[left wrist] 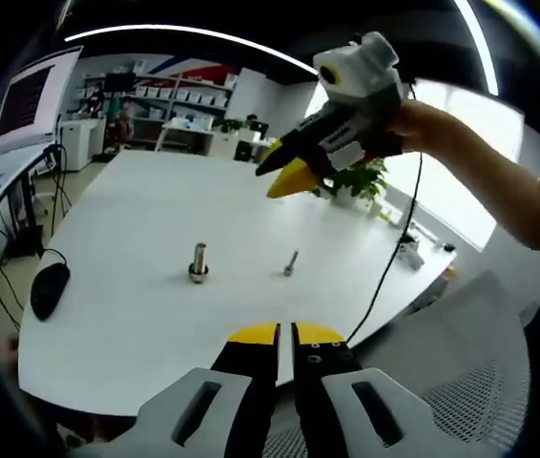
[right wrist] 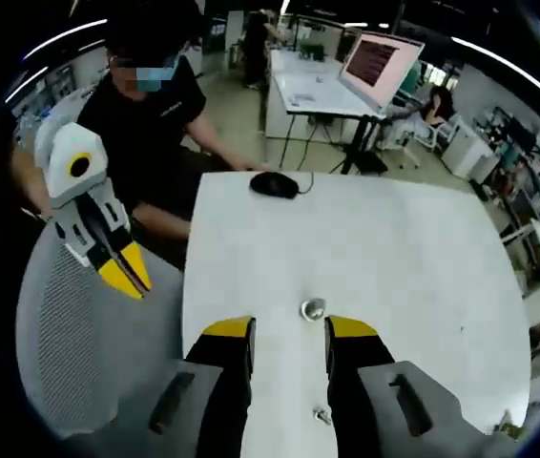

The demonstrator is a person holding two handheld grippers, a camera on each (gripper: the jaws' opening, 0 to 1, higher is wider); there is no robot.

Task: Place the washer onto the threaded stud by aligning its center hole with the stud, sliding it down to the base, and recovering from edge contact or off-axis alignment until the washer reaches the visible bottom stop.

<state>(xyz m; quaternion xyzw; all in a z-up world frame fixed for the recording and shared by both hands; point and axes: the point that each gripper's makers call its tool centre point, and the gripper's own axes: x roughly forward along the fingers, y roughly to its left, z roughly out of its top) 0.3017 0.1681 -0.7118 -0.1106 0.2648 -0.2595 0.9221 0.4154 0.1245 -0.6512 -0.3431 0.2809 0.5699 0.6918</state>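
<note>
Both grippers hang above the table (left wrist: 136,210), nothing picked up yet. Left gripper (left wrist: 284,332) has jaws together, empty, parked low near the table edge, prob. just waiting. Right gripper (right wrist: 289,329) has jaws apart, empty, pointed down w/ a small metal piece (right wrist: 313,308) between the tips, likely lining up for a grab. In the left gripper view, the stud (left wrist: 198,261) stands upright mid-table; a bolt (left wrist: 291,263) is near it. Washer: can't pick it out for sure, maybe at the stud's base already. Mouse (left wrist: 49,288) sits well off to the side.

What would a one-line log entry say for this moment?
left tongs: shut, empty | right tongs: open, aimed at stud | stud: upright on table
</note>
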